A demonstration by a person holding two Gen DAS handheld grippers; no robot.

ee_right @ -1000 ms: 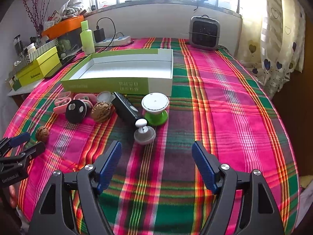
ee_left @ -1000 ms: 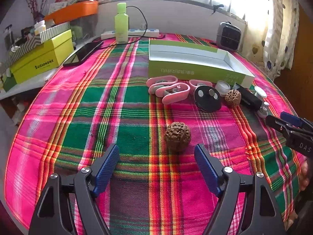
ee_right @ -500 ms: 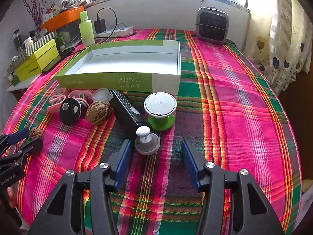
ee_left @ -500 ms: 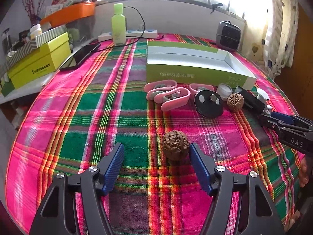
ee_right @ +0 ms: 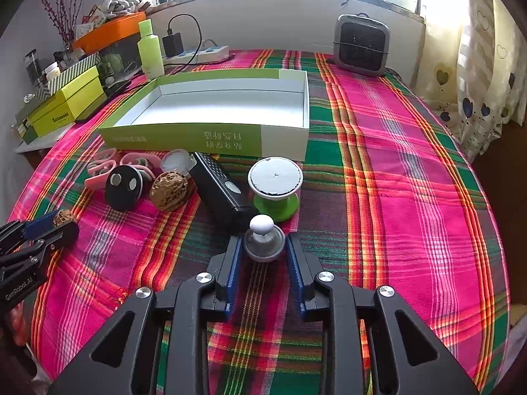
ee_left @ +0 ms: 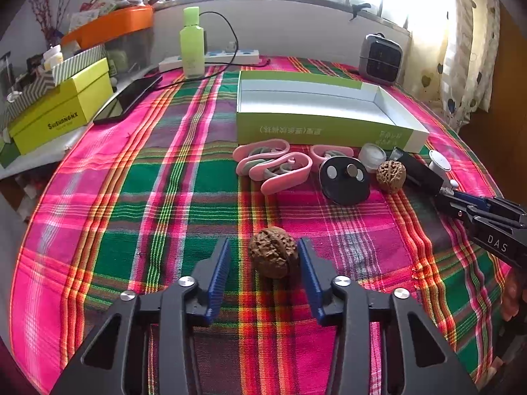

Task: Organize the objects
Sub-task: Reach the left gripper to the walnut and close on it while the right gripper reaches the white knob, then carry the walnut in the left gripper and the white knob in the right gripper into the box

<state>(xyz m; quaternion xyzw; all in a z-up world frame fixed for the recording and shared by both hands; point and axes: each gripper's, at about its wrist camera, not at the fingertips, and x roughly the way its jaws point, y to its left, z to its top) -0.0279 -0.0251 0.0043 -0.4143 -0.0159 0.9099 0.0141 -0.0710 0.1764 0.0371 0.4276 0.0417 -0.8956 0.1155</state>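
Both grippers have narrowed from wide open: the right gripper (ee_right: 263, 256) now pinches the grey knob (ee_right: 264, 243) mid-tablecloth, while the left gripper (ee_left: 263, 263) is closing around the near-edge walnut (ee_left: 273, 256) (one pad touching), both pickups imminent.

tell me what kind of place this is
Probably a room in a home: a table by a window, covered in a plaid cloth, heart-print curtains, and a small space heater beside a power strip.

Wrinkled walnut (ee_left: 273, 256), grey knob (ee_right: 264, 242), seemingly upright.

two walnuts (ee_left: 273, 256) (ee_left: 391, 171), one green box (ee_left: 322, 131), three pink clips (ee_left: 263, 155) (ee_left: 286, 172) (ee_left: 331, 154)
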